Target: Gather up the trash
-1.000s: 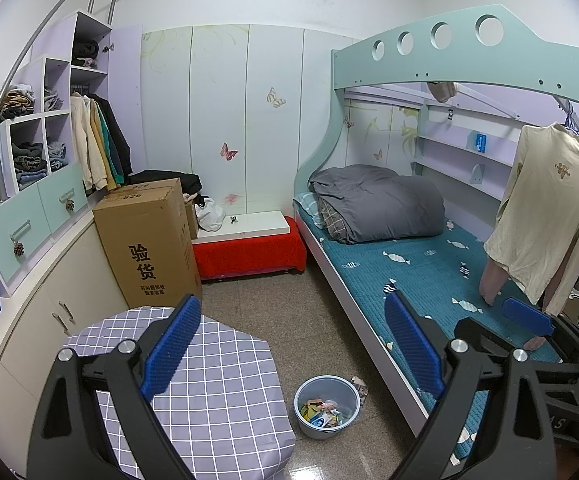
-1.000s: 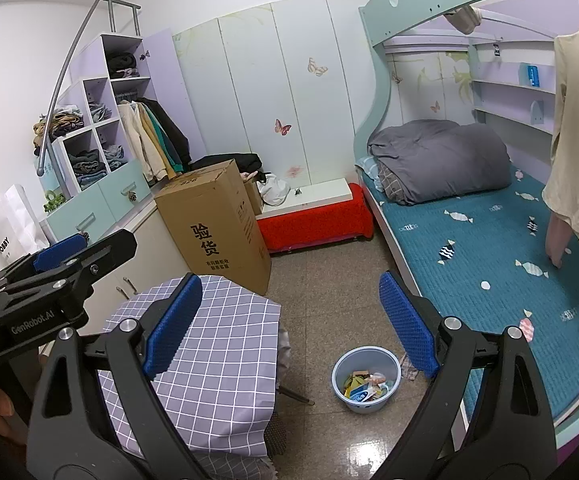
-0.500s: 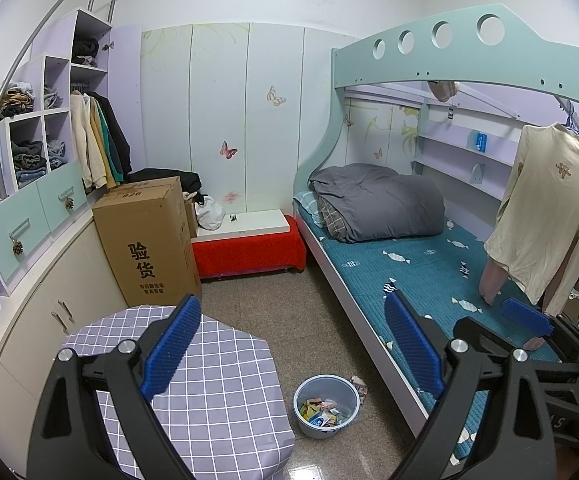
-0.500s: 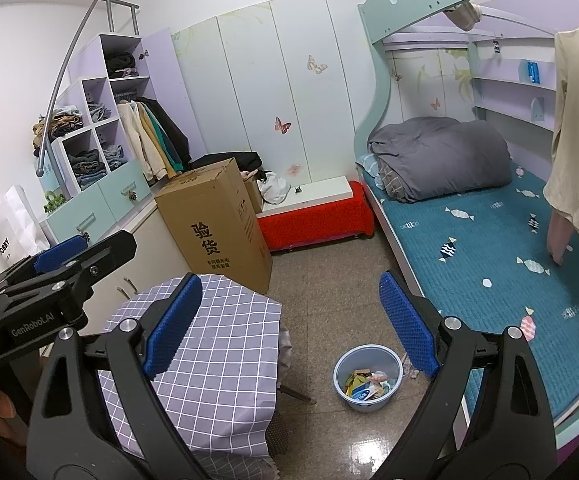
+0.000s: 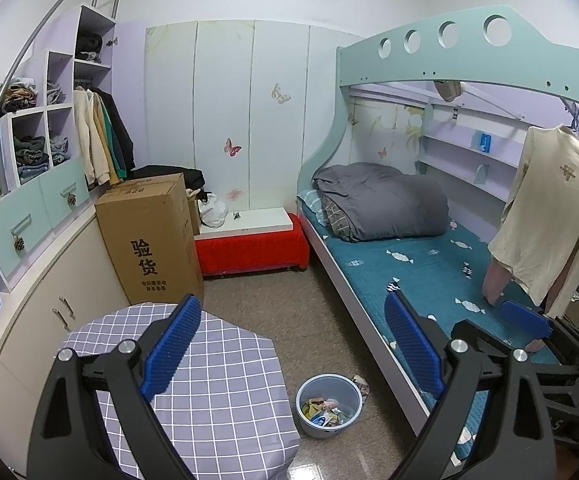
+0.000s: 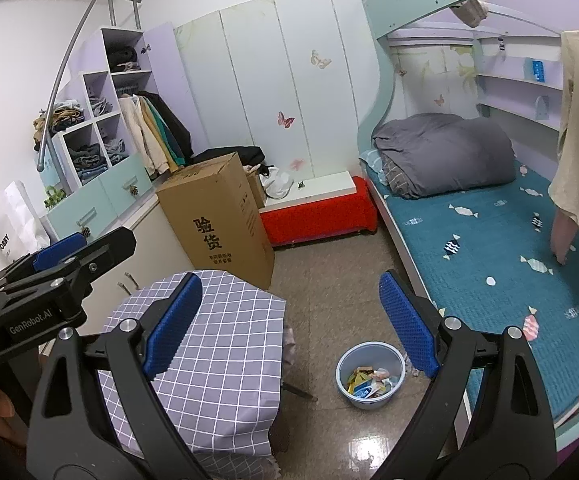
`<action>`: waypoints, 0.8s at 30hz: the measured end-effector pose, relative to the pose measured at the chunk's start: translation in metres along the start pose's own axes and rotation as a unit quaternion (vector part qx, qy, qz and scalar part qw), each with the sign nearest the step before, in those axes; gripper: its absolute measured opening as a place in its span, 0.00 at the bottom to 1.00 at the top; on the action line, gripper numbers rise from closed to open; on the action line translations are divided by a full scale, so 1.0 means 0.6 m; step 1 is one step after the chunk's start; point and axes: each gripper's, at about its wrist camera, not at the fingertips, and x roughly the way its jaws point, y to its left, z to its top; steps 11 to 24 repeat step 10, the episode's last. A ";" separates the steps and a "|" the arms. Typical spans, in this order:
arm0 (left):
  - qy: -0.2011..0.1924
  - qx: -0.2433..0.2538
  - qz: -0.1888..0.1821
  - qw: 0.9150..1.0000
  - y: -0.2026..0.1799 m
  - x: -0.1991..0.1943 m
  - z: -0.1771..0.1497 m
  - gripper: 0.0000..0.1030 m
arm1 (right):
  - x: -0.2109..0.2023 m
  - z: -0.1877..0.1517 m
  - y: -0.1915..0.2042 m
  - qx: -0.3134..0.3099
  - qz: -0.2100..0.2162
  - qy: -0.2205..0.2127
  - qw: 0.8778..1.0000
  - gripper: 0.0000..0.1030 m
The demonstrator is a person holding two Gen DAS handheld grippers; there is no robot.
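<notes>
We hold both tools high over a small bedroom, looking down and forward. At the far left stands the tall brown cardboard box with black printed characters (image 5: 149,236), and below it the small counter draped in a lilac cloth with a white grid (image 5: 205,380), whose top looks bare. Our left gripper (image 5: 289,356) hangs above that counter's right edge, jaws wide apart and gripping nothing.

Moving right, the round pale-blue plastic bin (image 5: 328,406) sits on the speckled brown floor (image 5: 289,312) between the counter and the bed with the teal candy-print sheet (image 5: 417,276). It lies below and ahead of both sets of jaws, roughly centred between the blue pads in each view. Inside is a loose heap of coloured wrappers and paper scraps. Just beside the bin's right rim, against the bed frame, lies a crumpled scrap of paper (image 5: 360,385); it is small, and we cannot say for certain what it is. We judge it the nearest loose trash.

Our right gripper (image 6: 289,320) is likewise spread open and empty, and seems the nearer tool to that scrap. Small pale specks on the sheet may be print or litter.
</notes>
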 end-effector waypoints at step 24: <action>0.028 -0.024 0.020 0.999 0.042 0.027 -0.018 0.89 | 0.059 -0.002 0.030 -0.013 0.011 0.041 0.999 0.86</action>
